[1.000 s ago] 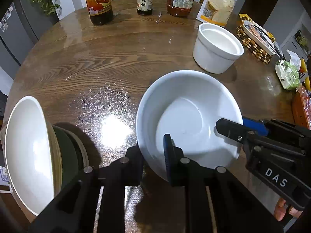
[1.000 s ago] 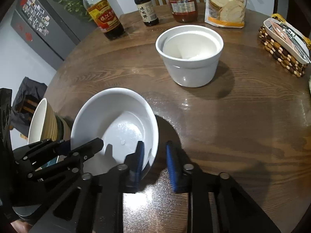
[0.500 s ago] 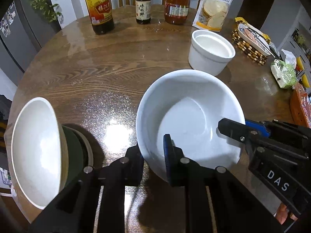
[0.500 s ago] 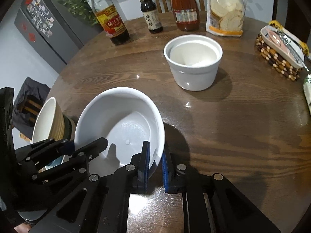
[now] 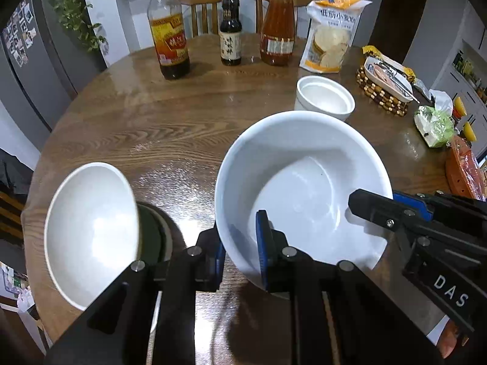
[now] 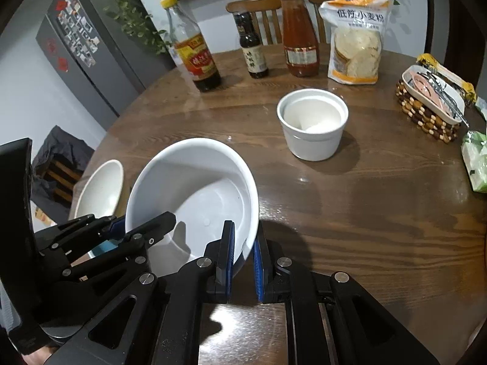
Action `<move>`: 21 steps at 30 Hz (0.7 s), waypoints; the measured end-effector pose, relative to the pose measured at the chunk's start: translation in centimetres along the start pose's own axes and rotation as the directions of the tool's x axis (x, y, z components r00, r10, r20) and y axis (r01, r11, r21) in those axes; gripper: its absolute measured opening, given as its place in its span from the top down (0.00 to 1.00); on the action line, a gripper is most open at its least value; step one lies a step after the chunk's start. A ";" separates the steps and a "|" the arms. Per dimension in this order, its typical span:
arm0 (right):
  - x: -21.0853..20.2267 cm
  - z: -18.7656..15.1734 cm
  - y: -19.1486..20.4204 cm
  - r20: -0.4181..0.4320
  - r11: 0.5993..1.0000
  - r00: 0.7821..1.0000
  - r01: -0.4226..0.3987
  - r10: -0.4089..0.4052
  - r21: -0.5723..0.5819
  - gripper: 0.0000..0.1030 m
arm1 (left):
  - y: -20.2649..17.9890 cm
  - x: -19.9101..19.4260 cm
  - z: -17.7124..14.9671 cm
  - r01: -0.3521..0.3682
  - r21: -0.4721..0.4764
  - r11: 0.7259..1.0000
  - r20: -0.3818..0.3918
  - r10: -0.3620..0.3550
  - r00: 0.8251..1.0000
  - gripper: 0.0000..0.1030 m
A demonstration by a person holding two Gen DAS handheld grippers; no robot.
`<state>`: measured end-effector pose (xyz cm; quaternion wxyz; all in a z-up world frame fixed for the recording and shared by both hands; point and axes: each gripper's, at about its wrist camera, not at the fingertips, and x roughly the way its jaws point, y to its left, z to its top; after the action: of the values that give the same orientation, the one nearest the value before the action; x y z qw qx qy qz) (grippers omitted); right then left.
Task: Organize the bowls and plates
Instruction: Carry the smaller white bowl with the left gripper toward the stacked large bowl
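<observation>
Only left wrist view shows green plate (image 5: 152,234), both grippers (image 5: 240,249) (image 6: 243,252) pinching white bowl (image 5: 301,176) rim.

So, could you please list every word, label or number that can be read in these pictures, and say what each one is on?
"DAS": white letters on the black body of the right gripper.
"低筋小麦粉": on the flour bag.
Small dark bottle: label characters too blurred to read.
Large vinegar bottle: red and yellow label, unreadable.
Red sauce bottle: label print too small.
Fridge magnets: nothing legible.
</observation>
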<state>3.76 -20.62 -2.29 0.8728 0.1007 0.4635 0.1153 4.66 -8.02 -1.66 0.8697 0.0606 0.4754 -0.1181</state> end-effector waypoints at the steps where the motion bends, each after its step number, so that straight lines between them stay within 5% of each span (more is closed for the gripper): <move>1: -0.1 0.0 0.2 0.003 1.000 1.000 -0.003 0.003 -0.001 0.87 | 0.2 -0.4 0.0 -0.002 -0.001 1.000 0.007 0.002 1.000 0.83; 21: -1.3 0.4 5.9 0.055 0.998 0.998 -0.016 0.020 -0.069 0.87 | 4.6 -3.9 -0.8 -0.041 -0.038 0.998 0.095 0.044 0.994 0.83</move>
<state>2.76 -15.44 0.67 0.8873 0.0781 0.4338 0.1359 3.14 -2.87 1.19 0.8948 0.0491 0.4338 -0.0937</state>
